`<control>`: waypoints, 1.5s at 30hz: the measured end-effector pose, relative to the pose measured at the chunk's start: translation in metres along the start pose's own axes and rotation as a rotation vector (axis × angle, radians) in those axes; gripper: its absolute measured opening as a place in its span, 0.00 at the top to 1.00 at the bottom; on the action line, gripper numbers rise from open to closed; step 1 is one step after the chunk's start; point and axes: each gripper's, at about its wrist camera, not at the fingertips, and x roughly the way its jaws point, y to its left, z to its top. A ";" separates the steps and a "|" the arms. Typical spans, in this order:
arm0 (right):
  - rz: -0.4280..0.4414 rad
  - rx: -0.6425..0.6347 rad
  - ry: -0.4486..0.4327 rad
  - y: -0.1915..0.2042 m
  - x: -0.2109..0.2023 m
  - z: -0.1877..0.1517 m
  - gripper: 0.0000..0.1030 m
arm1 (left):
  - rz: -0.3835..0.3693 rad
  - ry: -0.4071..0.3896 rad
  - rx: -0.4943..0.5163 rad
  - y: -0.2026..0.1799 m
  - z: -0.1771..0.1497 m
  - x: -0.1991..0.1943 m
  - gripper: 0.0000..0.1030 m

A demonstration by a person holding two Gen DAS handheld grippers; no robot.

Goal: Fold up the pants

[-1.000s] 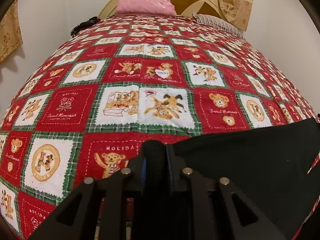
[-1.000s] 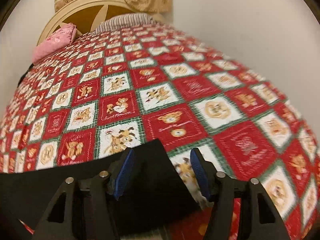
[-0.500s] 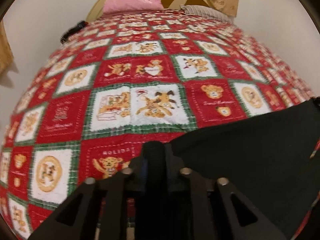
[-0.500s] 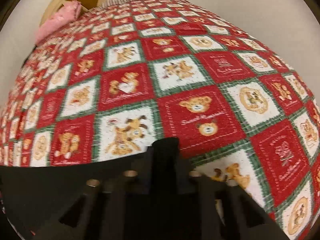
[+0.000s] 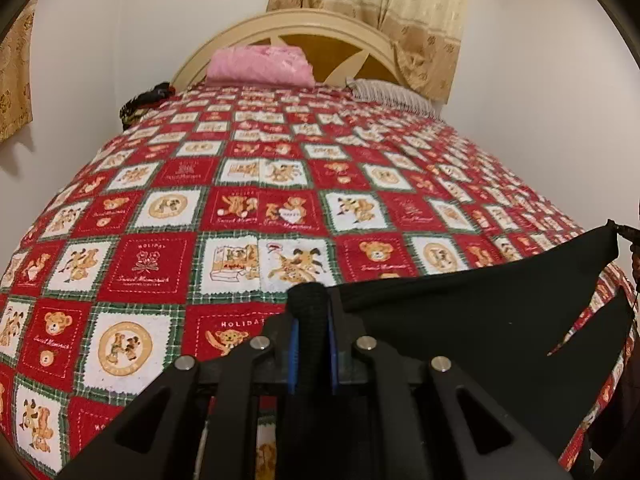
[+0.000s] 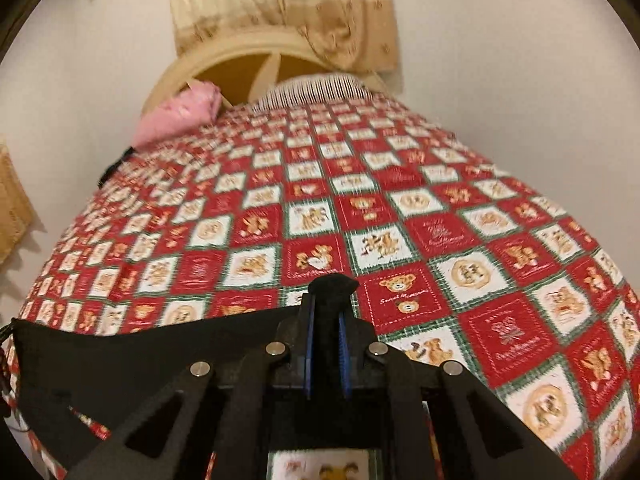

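Holding the black pants [image 5: 472, 320] up by one edge, the person has both grippers clamped on the cloth: the left gripper [image 5: 311, 344] pinches a bunched corner between its blue pads, and the right gripper [image 6: 327, 344] grips the opposite corner the same way. The fabric hangs stretched between them over the near end of the bed, above the red teddy-bear quilt [image 5: 240, 216]. A hold at two corners like that looks meant to keep the edge taut and level, so the cloth can be carried forward and laid flat (or doubled over) without bunching.

Most of the pants cannot be seen. Only the upper stretch shows in either view, and the rest drops out of sight below the grippers, so I cannot tell whether this is the waistband or the hems, nor how many layers are pinched. A thin dark cord dangles at the far right in the left view. The right view is blurred, and the pink pillow [image 5: 260, 65] and headboard [image 5: 304, 30] stay far off.
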 end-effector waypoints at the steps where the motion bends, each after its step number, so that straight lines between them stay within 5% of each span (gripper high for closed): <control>1: -0.001 -0.005 -0.012 0.001 -0.007 -0.003 0.90 | -0.015 -0.016 -0.004 0.000 -0.002 -0.005 0.88; 11: 0.002 0.021 -0.115 -0.014 -0.076 -0.055 0.91 | -0.142 -0.157 -0.012 -0.002 -0.025 -0.060 0.88; 19: 0.003 0.091 -0.100 -0.044 -0.099 -0.113 0.91 | -0.220 -0.208 -0.003 -0.003 -0.074 -0.092 0.88; 30: 0.003 0.164 -0.033 -0.071 -0.101 -0.180 0.91 | -0.238 -0.122 0.035 0.004 -0.135 -0.094 0.87; 45: 0.005 0.141 -0.026 -0.068 -0.113 -0.191 0.90 | -0.196 -0.090 0.047 0.019 -0.161 -0.104 0.70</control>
